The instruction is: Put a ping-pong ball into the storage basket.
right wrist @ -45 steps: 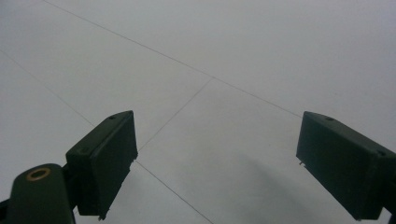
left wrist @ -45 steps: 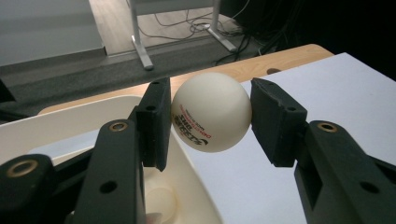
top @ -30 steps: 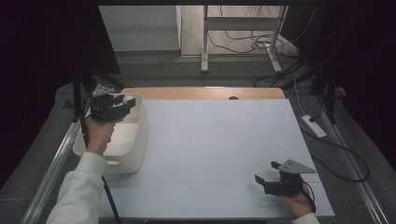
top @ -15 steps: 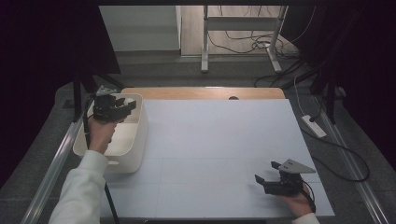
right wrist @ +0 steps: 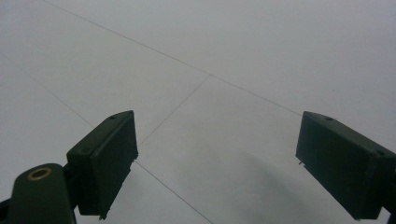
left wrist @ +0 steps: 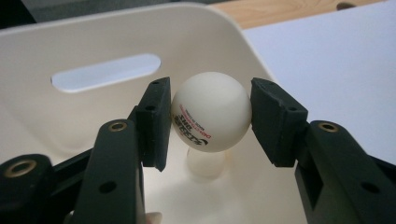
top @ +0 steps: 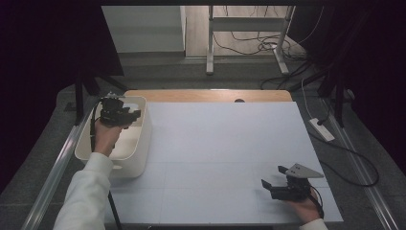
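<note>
Left claw [left wrist: 210,119] is clamped tight on a white plastic ping-pong ball with red and black print [left wrist: 211,112], one black pad pressed on each side of it. The ball hangs off the floor of a cream plastic bin with a slot handle [left wrist: 107,77], its soft shadow lying on the bottom just below. In the high view, that left claw [top: 125,115] sits over the far end of the bin [top: 139,153], which stands at the left edge of the white table [top: 225,143], with the white-sleeved arm [top: 88,191] reaching in from below. Over on the near right, the right claw [top: 266,185] is held low over the bare table top, well apart from the bin. In its own view, the right claw [right wrist: 217,172] stands wide apart, nothing between the pads, just thin seam lines crossing the white surface.
</note>
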`<state>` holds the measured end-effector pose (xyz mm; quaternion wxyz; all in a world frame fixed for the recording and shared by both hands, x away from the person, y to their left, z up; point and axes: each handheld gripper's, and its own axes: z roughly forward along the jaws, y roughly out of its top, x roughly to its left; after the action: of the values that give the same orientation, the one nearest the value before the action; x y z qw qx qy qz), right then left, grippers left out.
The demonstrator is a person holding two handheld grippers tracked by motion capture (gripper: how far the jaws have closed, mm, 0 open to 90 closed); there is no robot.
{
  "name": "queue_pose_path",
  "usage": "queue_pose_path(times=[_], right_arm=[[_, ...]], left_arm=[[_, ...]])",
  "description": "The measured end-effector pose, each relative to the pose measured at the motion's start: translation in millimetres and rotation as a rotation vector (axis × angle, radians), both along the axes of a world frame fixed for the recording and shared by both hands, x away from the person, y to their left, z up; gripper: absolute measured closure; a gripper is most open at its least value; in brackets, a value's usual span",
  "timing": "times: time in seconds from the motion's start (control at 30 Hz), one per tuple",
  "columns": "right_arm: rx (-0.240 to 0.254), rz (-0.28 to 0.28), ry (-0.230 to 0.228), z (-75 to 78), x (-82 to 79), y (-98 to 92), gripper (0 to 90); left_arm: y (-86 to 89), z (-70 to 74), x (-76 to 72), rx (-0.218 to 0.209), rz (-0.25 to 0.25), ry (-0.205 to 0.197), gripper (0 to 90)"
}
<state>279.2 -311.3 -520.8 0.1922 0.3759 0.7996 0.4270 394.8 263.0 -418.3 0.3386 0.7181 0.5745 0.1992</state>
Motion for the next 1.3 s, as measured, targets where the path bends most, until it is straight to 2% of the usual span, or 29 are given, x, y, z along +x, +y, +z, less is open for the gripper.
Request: queue_pose_path(times=[0.17, 0.63, 0.7, 0.73, 0.8, 1.0, 1.3], right_arm=[[-0.003, -0.001, 0.000, 0.0, 0.0, -0.2, 12.7], [-0.004, -0.003, 0.000, -0.1, 0.1, -0.2, 12.7], [0.000, -0.002, 0.000, -0.1, 0.0, -0.6, 12.7], [0.000, -0.002, 0.000, -0.1, 0.0, -0.6, 12.7], [-0.001, -0.002, 0.000, -0.1, 0.1, -1.0, 12.7], [0.002, -0.004, 0.000, 0.0, 0.0, -0.9, 12.7], [0.000, 0.000, 0.000, -0.5, 0.8, 0.2, 12.7]], left_arm=[[0.5, -2.0, -0.6, 0.000, 0.006, 0.004, 49.6], [-0.5, 3.2, -4.7, -0.016, -0.002, -0.035, 48.0], [-0.5, 4.2, -5.4, -0.017, -0.002, -0.040, 40.8], [-0.9, 6.2, -7.1, -0.027, 0.002, -0.057, 40.8], [-1.2, 9.4, -9.8, -0.040, 0.001, -0.078, 31.0], [-2.3, 19.4, -21.6, -0.093, -0.056, -0.122, 24.2], [-9.7, 32.8, -39.1, -0.129, -0.125, -0.180, 22.6]])
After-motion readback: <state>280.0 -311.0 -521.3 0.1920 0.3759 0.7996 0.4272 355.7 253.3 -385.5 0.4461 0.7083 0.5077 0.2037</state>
